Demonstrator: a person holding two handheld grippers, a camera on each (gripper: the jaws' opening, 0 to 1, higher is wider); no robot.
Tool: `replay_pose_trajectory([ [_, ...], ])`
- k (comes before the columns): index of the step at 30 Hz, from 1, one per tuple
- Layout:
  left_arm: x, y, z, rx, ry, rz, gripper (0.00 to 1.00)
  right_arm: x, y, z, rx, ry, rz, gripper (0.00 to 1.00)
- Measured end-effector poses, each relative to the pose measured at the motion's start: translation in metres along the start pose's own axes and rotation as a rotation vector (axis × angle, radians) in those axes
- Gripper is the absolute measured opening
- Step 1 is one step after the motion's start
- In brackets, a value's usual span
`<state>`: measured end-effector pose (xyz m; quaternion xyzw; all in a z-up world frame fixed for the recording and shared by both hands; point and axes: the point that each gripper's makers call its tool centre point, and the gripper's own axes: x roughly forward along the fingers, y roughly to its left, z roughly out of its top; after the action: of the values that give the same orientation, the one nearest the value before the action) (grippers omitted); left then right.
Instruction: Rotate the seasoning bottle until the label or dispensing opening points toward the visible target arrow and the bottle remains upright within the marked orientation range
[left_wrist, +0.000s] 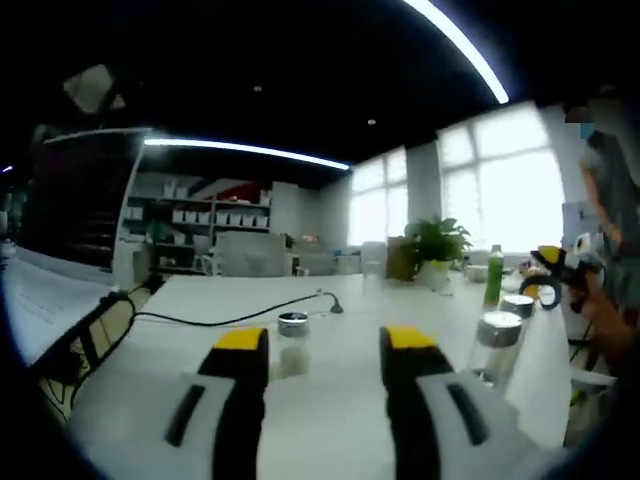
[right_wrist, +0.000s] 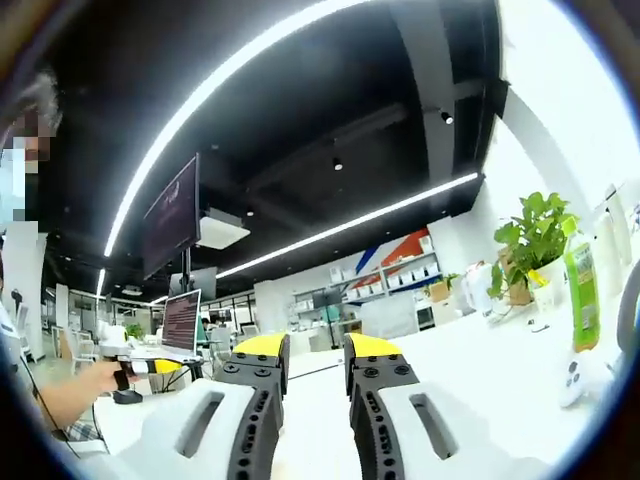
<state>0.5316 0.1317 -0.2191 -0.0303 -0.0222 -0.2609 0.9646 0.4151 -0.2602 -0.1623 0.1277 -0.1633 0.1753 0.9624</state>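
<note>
The white table (left_wrist: 330, 300) is stretching away ahead of the left gripper (left_wrist: 325, 352) in the left gripper view, and in the right gripper view the same kind of white surface (right_wrist: 470, 370) is running out past the right gripper (right_wrist: 316, 352). Shelving with white boxes (left_wrist: 200, 215) is standing far beyond the left gripper's tips, against the back wall. A potted plant (left_wrist: 437, 243) is sitting at the far end of the table, ahead and to the right of the left gripper; in the right gripper view a potted plant (right_wrist: 535, 240) is rising to the right of the right gripper, with a green bottle (right_wrist: 582, 290) just beside it. A laptop (right_wrist: 180, 322) is standing open to the left of the right gripper, near a person's hand (right_wrist: 105, 378).

A black cable (left_wrist: 230, 318) is trailing across the table ahead of the left gripper. A green bottle (left_wrist: 494, 274) is standing far off to its right.

The seasoning bottle (left_wrist: 292, 340) — small, clear, metal-capped — is standing upright just beyond the left gripper's yellow tips, nearer the left jaw and clear of both. Two more capped jars (left_wrist: 497, 345) are standing to the right of the right jaw, apart from it.

The left gripper's jaws are gaping wide with nothing between them. The right gripper's jaws are sitting narrowly apart — nothing gripped.
</note>
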Motion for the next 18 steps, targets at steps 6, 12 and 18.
replay_pose_trajectory([
  [6, 0.024, 0.003, -0.011, -0.01, 0.02, -0.009, 0.44, 0.007, 0.008, -0.008, 0.002, 0.011, 0.029, 0.21],
  [12, 0.033, -0.005, -0.017, 0.061, 0.072, -0.057, 0.27, 0.011, 0.008, -0.018, 0.005, 0.048, 0.049, 0.21],
  [18, 0.05, -0.011, -0.008, 0.085, 0.065, -0.059, 0.34, 0.015, 0.014, -0.033, 0.031, 0.074, 0.097, 0.21],
])
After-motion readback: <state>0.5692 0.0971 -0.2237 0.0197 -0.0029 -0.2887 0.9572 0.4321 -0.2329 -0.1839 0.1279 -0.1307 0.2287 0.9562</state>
